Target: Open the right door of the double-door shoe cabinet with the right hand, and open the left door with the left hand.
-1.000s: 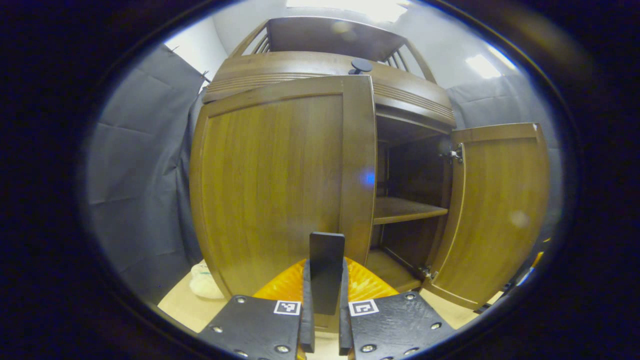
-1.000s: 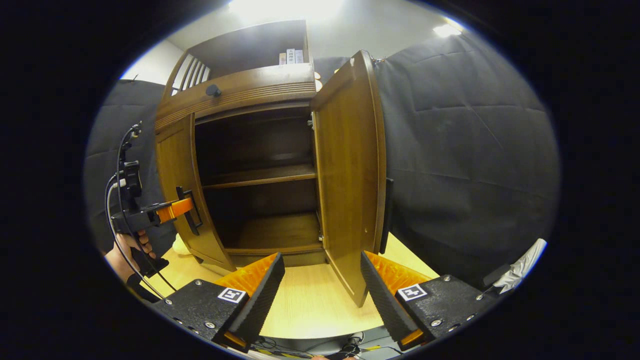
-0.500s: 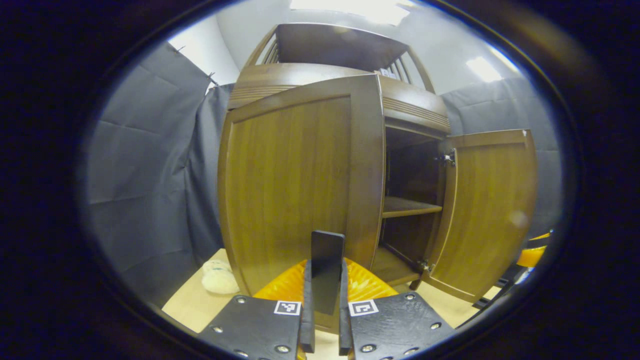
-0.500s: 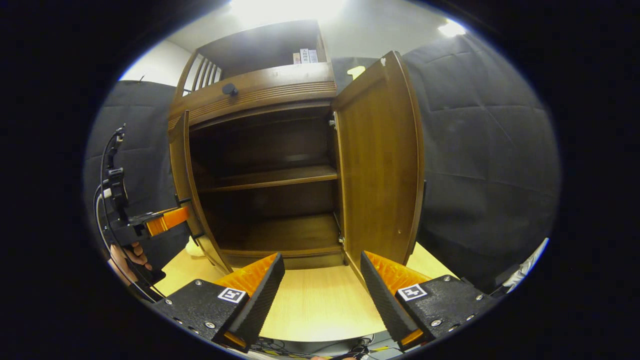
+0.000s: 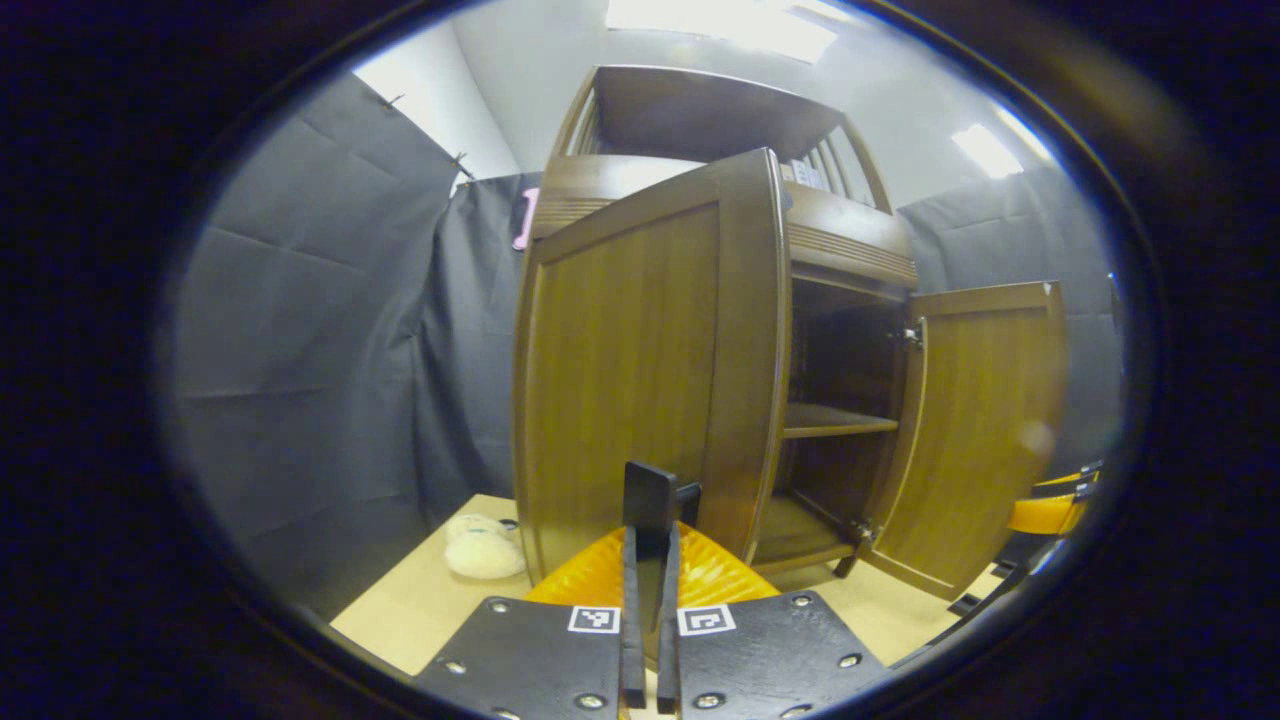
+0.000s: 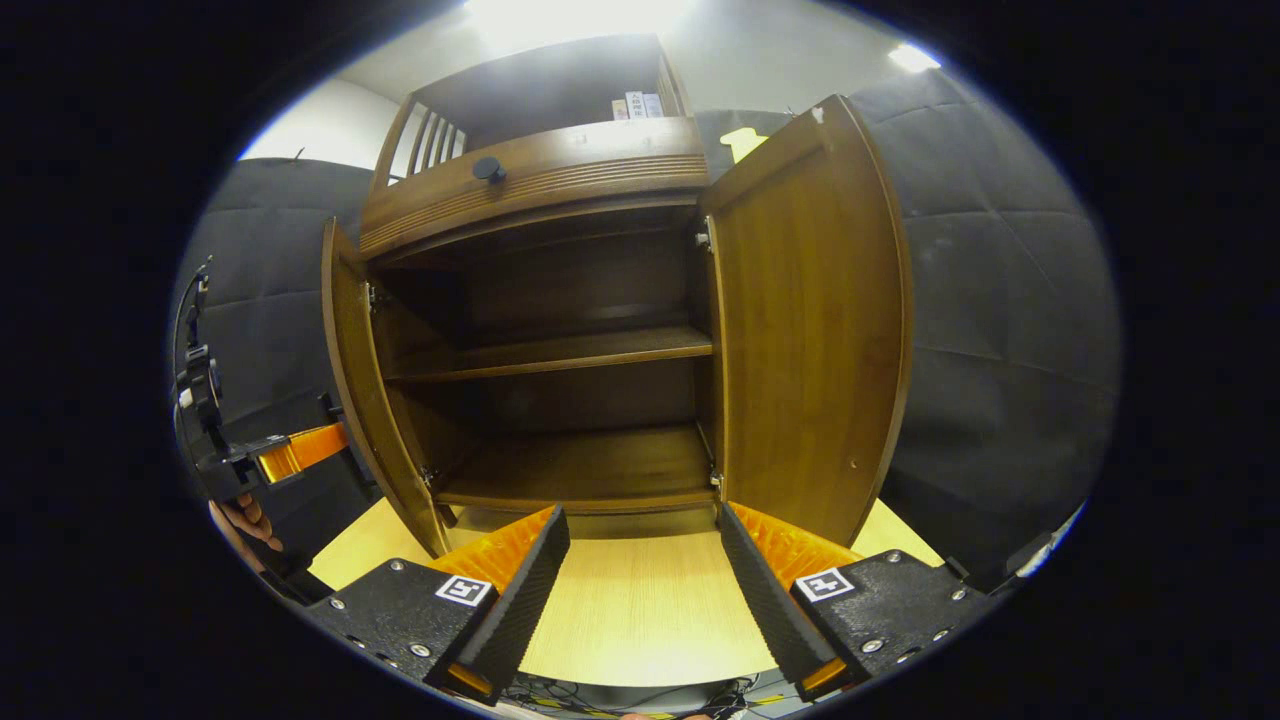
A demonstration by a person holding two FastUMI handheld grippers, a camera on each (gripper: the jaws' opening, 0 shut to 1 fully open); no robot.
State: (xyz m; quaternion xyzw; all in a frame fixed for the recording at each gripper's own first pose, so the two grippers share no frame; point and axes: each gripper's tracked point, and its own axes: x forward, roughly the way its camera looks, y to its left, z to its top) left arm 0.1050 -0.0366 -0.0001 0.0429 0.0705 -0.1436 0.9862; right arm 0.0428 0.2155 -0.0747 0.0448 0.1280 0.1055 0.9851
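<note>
The brown wooden shoe cabinet stands with both doors swung out and its dark shelves bare. In the left gripper view, the left door fills the middle, and my left gripper is shut on its black handle. The right door hangs wide open beyond. In the right gripper view, the left door is seen nearly edge-on, with the left gripper and a hand at its outer face. My right gripper is open and holds nothing, in front of the cabinet and apart from the right door.
The cabinet stands on a light wooden floor board. A white fluffy thing lies on the floor left of the left door. A drawer with a black knob sits above the doors. Dark cloth walls close in on both sides.
The left door has swung much farther out, drawn by my left gripper on its handle. The right door now stands wider open, off to the right of my open right gripper.
</note>
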